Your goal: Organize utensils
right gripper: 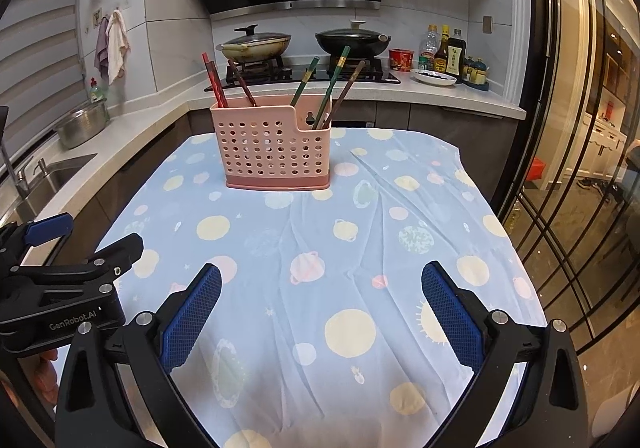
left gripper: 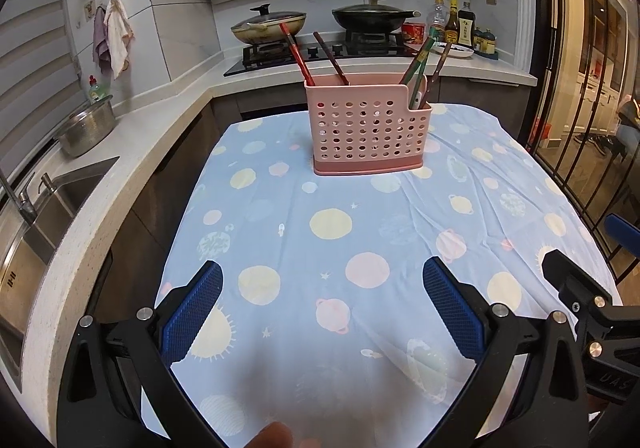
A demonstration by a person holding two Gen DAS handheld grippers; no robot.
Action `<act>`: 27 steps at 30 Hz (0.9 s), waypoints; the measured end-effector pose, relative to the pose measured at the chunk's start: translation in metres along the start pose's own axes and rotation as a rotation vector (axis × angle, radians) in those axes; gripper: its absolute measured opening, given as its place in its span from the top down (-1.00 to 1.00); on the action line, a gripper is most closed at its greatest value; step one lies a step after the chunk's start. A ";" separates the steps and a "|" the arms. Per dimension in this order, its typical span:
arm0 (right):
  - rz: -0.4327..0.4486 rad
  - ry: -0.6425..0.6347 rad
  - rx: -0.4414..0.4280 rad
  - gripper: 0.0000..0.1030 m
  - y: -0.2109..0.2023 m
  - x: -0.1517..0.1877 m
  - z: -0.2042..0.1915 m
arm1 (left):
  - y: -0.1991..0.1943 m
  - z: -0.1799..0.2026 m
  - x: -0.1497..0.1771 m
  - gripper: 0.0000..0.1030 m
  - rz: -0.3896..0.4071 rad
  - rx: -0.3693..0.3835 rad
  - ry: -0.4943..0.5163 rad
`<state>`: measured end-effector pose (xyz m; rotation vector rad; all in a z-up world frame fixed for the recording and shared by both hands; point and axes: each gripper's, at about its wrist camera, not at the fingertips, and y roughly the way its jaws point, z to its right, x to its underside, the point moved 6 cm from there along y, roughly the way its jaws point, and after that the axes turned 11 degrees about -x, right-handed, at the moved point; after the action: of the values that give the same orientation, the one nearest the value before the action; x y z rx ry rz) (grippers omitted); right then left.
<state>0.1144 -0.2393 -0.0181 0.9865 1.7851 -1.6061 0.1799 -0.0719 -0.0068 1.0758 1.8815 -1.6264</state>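
A pink perforated utensil holder [left gripper: 366, 130] stands at the far middle of the table, also in the right wrist view [right gripper: 274, 146]. Red and brown chopsticks [left gripper: 297, 54] lean in its left compartment, green and brown ones [left gripper: 420, 58] in its lower right compartment. They show in the right wrist view too: red [right gripper: 214, 82], green [right gripper: 332, 86]. My left gripper [left gripper: 322, 282] is open and empty over the near table. My right gripper [right gripper: 320, 284] is open and empty, beside the left one, which shows at that view's left edge [right gripper: 76, 280].
The table has a blue planet-print cloth [left gripper: 340, 248]. A counter with a sink [left gripper: 36, 216] and a steel pot [left gripper: 86, 126] runs along the left. A stove with two lidded pans [right gripper: 304, 42] and sauce bottles [right gripper: 444, 52] lies behind. Glass doors [right gripper: 580, 168] stand on the right.
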 end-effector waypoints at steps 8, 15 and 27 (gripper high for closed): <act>0.002 -0.001 -0.001 -0.89 0.001 -0.002 -0.001 | -0.001 0.006 -0.001 -0.86 0.006 0.014 0.015; 0.009 0.011 0.002 -0.89 0.000 -0.004 0.002 | -0.002 0.005 -0.002 -0.86 0.009 0.012 0.015; 0.013 0.011 0.005 -0.89 0.000 -0.004 0.002 | -0.003 -0.001 0.000 -0.86 0.018 -0.013 -0.006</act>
<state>0.1160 -0.2421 -0.0153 1.0090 1.7790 -1.6013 0.1776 -0.0711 -0.0051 1.0779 1.8709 -1.6038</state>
